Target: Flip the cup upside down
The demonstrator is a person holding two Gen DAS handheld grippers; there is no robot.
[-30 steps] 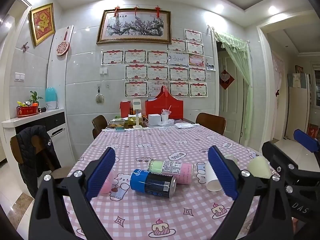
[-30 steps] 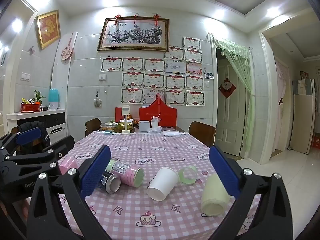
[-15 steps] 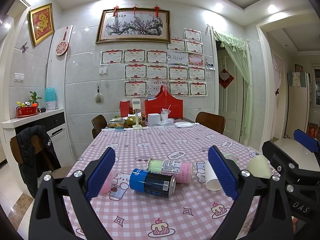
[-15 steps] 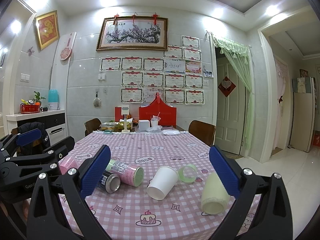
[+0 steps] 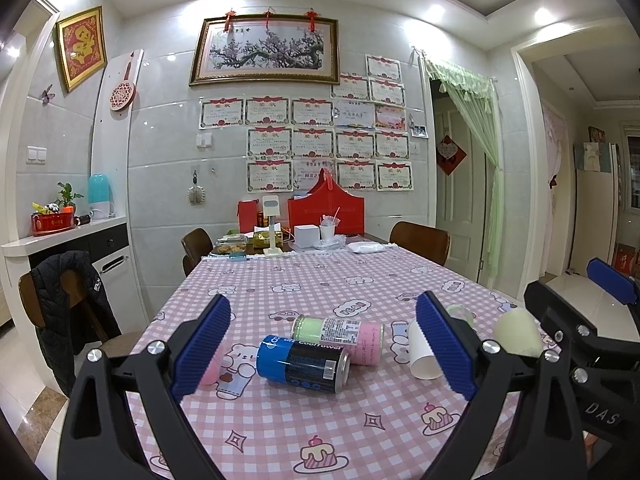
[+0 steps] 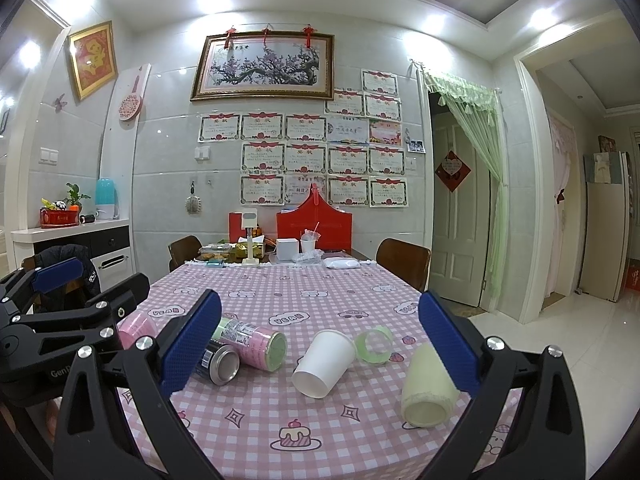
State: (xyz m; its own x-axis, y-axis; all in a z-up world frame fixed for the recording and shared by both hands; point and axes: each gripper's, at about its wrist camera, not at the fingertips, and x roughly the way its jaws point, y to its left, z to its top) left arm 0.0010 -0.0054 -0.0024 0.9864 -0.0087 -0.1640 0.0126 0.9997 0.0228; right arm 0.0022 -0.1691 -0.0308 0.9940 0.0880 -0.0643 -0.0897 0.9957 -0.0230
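A white paper cup (image 6: pixel 325 362) lies on its side on the pink checked tablecloth, mouth toward me; it also shows in the left wrist view (image 5: pixel 420 350). A pale cream cup (image 6: pixel 427 388) lies on its side to its right, seen too in the left wrist view (image 5: pixel 518 332). A pink cup (image 6: pixel 136 328) lies at the left, partly hidden by the left gripper. My left gripper (image 5: pixel 322 348) is open and empty above the near table edge. My right gripper (image 6: pixel 320 350) is open and empty, apart from the cups.
A blue can (image 5: pixel 302 364) and a pink-green can (image 5: pixel 338 334) lie on their sides mid-table. A clear green tape ring (image 6: pixel 375 345) lies behind the white cup. Boxes, a red bag (image 6: pixel 314 226) and clutter stand at the far end. Chairs flank the table.
Both views have shifted very slightly; the grippers stay open and the cups and cans have not moved.
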